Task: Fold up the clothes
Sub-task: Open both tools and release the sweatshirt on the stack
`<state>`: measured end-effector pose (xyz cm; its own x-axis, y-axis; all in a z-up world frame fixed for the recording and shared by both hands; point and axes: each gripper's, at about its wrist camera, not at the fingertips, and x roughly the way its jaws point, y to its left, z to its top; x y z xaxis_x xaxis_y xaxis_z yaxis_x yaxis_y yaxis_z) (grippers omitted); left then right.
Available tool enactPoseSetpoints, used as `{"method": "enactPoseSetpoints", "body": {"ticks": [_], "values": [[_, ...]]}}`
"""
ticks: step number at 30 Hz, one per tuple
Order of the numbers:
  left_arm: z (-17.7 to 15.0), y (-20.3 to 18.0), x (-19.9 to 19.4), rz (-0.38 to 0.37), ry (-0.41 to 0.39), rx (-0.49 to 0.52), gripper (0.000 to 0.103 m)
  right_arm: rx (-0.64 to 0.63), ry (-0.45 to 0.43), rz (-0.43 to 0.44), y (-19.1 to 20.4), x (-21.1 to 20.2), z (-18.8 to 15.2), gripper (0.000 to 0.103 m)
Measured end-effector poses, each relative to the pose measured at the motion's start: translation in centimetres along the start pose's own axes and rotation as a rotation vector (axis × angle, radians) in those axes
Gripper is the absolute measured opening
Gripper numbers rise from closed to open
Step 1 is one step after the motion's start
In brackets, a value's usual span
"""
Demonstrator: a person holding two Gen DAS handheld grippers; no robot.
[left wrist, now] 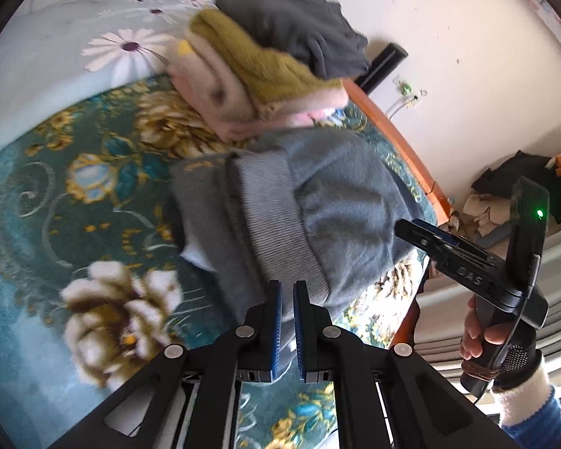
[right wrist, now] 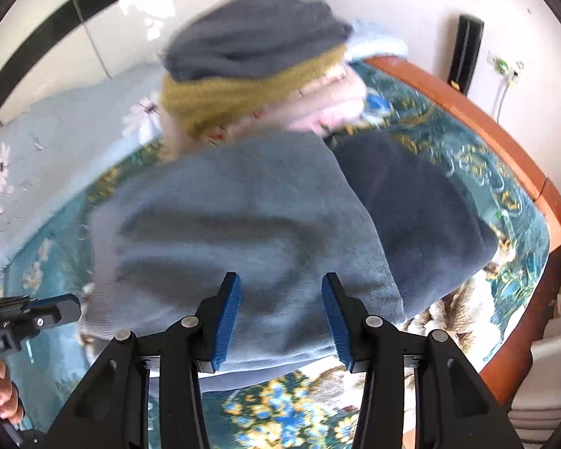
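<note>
A folded blue-grey sweater (left wrist: 310,202) lies on the floral bed cover (left wrist: 74,202); its ribbed hem faces my left gripper. It fills the middle of the right wrist view (right wrist: 243,232), with a darker navy part (right wrist: 411,205) on its right. My left gripper (left wrist: 287,288) is nearly closed, with a narrow gap, empty, just at the sweater's near edge. My right gripper (right wrist: 280,288) is open and empty, hovering over the sweater's near edge; it also shows in the left wrist view (left wrist: 422,232) at the right.
A stack of folded clothes (left wrist: 265,56), dark grey on mustard on pink, sits behind the sweater, also in the right wrist view (right wrist: 258,71). A pale floral quilt (left wrist: 56,48) lies at the far left. The bed's orange wooden edge (left wrist: 396,142) runs along the right, near the wall.
</note>
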<state>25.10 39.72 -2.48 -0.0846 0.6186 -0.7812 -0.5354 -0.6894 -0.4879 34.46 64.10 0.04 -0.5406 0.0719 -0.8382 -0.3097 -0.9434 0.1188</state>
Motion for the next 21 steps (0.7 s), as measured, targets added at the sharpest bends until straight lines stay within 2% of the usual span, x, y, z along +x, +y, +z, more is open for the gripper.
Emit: {"method": "enactPoseSetpoints", "body": {"ticks": [4, 7, 11, 12, 13, 15, 18, 19, 21], "values": [[-2.5, 2.9, -4.3, 0.068, -0.045, -0.03, 0.029, -0.04, -0.024, 0.069, 3.5, -2.0, -1.4, 0.046], [-4.7, 6.0, -7.1, 0.147, -0.063, -0.076, 0.031, -0.079, -0.01, 0.138, 7.3, -2.3, -3.4, 0.047], [-8.5, 10.4, -10.8, 0.273, -0.089, -0.139, 0.036, -0.186, 0.026, 0.188, 14.0, -1.3, -6.4, 0.047], [-9.4, 11.6, -11.7, 0.291, -0.098, -0.167, 0.042, -0.209, 0.039, 0.208, 15.7, -0.9, -7.0, 0.047], [-10.3, 12.7, -12.6, 0.309, -0.107, -0.194, 0.053, -0.231, 0.052, 0.23, 17.4, -0.6, -7.7, 0.047], [-11.8, 14.7, -14.2, 0.344, -0.118, -0.247, 0.063, -0.269, 0.07, 0.263, 20.2, -0.1, -8.9, 0.047], [-13.1, 16.4, -15.7, 0.354, -0.14, -0.308, 0.068, -0.279, 0.076, 0.298, 23.2, 0.1, -10.1, 0.047], [-13.3, 16.6, -15.9, 0.34, -0.15, -0.324, 0.071, -0.27, 0.081, 0.309, 23.7, 0.1, -10.3, 0.052], [-13.4, 16.3, -15.9, 0.306, -0.17, -0.325, 0.08, -0.262, 0.079, 0.295, 23.8, 0.1, -10.4, 0.054]]}}
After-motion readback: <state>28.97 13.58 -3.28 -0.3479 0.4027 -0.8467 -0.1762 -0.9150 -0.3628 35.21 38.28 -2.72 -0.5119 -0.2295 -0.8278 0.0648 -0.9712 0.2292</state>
